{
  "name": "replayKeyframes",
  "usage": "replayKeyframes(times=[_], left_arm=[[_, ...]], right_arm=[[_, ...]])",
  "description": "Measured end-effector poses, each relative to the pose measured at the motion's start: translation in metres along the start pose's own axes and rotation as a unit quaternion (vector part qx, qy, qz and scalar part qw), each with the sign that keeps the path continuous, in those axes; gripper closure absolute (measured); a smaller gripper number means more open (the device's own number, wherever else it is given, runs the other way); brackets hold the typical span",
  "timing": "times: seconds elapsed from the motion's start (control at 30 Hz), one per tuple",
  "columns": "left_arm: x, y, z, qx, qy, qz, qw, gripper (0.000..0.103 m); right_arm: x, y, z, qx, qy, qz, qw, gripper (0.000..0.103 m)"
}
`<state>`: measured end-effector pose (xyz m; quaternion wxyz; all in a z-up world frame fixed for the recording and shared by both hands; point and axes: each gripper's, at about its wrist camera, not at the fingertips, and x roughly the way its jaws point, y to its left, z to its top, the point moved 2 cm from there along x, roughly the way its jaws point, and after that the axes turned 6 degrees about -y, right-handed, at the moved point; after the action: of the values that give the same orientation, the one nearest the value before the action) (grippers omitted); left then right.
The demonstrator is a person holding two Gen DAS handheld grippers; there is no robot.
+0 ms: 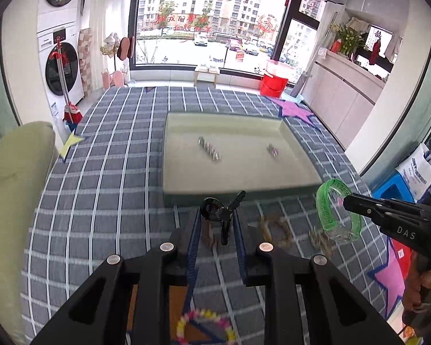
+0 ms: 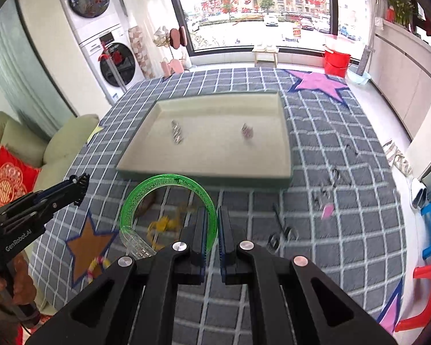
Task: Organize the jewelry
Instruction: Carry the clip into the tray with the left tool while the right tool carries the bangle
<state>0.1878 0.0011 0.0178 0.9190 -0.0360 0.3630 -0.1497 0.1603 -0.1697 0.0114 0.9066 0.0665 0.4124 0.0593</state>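
Right gripper (image 2: 212, 230): jaws almost fully closed, clamped on the rim of a green translucent bangle (image 2: 146, 198), which hangs in the air above the checked grey cloth (image 2: 316, 258), just short of the near wall of the pale tray (image 2: 204, 175). Left gripper (image 1: 215, 224): jaws partly closed on a black hair clip (image 1: 218, 211), held clear of the cloth in front of the tray. Tray contents: 2 small silver pieces, 1 long (image 1: 209, 149), 1 compact with pink stones (image 1: 273, 151), lying well apart on the tray floor. Cloth contents: a yellow-gold chain (image 2: 163, 224) below the bangle, a pink-and-yellow bead ring (image 1: 205, 327) near the left gripper, and small dark clips (image 2: 281, 235) to the right, blurred.
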Motion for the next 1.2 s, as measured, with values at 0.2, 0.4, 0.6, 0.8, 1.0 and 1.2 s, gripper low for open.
replayKeyframes(times=[0.2, 0.4, 0.6, 0.8, 1.0, 1.2], left_arm=[[0.032, -0.002, 0.041, 0.012, -0.007, 0.013, 0.9998, 0.067], [0.080, -0.001, 0.065, 0.023, 0.011, 0.033, 0.9991, 0.067], [0.131, 0.004, 0.066, 0.010, 0.051, 0.043, 0.9977, 0.067], [0.170, 0.012, 0.058, -0.005, 0.086, 0.052, 0.9949, 0.067], [0.194, 0.013, 0.058, -0.003, 0.097, 0.058, 0.9936, 0.067], [0.213, 0.012, 0.060, 0.000, 0.101, 0.068, 0.9926, 0.067]], right_arm=[[0.026, -0.022, 0.039, 0.026, 0.002, -0.013, 1.000, 0.095], [0.066, -0.042, 0.067, 0.046, 0.008, -0.035, 0.998, 0.095], [0.103, -0.051, 0.081, 0.056, 0.013, -0.045, 0.997, 0.095], [0.141, -0.062, 0.086, 0.067, 0.028, -0.051, 0.996, 0.095], [0.170, -0.072, 0.084, 0.079, 0.041, -0.057, 0.994, 0.095], [0.190, -0.076, 0.083, 0.068, 0.050, -0.067, 0.994, 0.095]])
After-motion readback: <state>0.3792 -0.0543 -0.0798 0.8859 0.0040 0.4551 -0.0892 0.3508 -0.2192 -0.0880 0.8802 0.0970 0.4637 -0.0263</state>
